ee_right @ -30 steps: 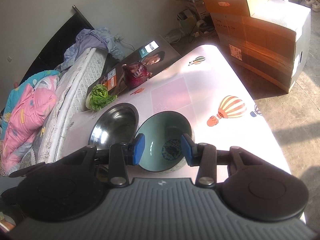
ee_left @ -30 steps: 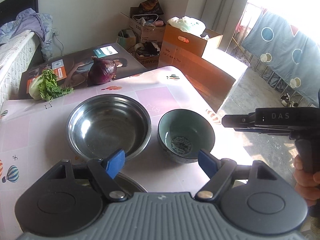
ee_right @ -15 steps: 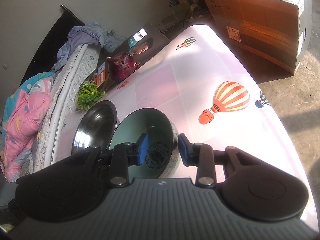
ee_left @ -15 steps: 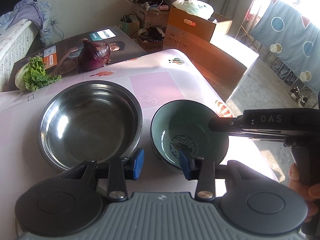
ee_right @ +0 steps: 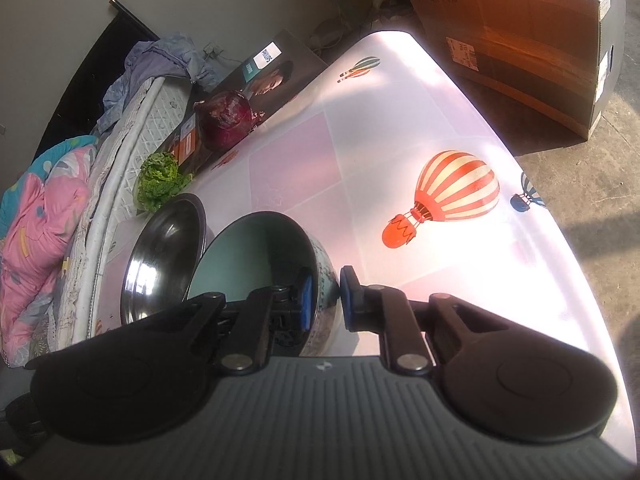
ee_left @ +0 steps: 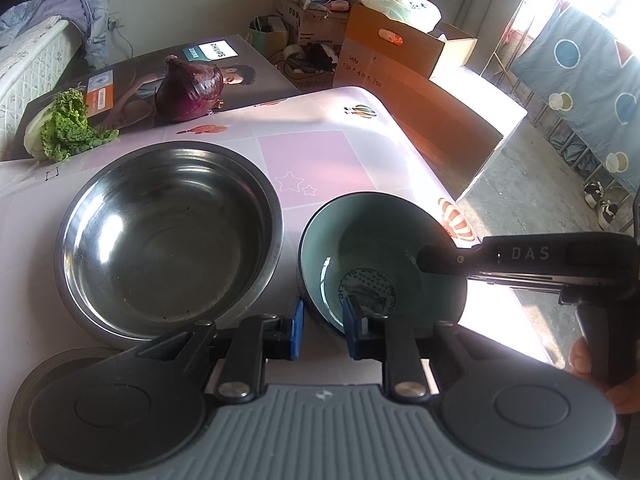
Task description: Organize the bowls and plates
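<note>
Harsh sun from right blows out table [ee_right: 500, 240]; fisheye bend, dark corners.

A second ago the left gripper [ee_left: 322, 330] stood wide above the desk [ee_left: 320, 152] with the green bowl [ee_left: 372, 240] well ahead of it; it has since come down and forward, and its jaws are closing across the bowl's near rim, one blue pad outside the wall, one inside; the right gripper [ee_right: 324, 300] has likewise dropped closer and narrowed from a loose straddle to a clamp on the bowl's right-hand rim; the steel bowl [ee_left: 168, 236] now looms larger in the left wrist view
</note>
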`<state>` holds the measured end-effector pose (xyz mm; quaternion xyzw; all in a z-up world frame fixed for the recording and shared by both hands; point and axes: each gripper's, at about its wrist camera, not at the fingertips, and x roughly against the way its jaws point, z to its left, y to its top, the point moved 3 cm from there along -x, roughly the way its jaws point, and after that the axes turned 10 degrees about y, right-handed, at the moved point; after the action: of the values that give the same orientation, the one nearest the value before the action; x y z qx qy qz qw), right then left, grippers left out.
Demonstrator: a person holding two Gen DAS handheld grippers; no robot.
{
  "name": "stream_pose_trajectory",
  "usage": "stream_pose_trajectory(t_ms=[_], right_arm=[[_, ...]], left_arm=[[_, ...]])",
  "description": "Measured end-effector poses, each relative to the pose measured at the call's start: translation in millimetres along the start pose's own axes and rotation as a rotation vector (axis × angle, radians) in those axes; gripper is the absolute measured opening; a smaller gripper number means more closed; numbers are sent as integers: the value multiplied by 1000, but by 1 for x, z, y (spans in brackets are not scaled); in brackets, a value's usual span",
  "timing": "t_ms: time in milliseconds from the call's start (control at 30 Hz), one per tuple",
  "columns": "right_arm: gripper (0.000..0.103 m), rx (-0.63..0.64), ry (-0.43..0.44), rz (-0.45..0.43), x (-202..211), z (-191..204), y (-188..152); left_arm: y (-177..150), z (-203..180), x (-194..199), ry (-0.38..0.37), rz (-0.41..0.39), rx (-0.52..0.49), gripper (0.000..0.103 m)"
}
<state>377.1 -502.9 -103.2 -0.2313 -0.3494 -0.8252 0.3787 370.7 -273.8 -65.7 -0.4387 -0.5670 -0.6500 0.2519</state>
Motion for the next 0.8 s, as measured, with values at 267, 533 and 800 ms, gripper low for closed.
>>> stream_pose_trajectory(t_ms=[267,533,800], right_arm=[[13,17,-2,35,12,3,-16],[14,14,0,62,21,4,-30],[16,-20,4,77,17,0,-31]], left_arm=[[-14,-3,10,-7,32,-26,22],[-27,-3,20,-28,63,-50,22],[-26,-4,7,-28,93,-18,28]])
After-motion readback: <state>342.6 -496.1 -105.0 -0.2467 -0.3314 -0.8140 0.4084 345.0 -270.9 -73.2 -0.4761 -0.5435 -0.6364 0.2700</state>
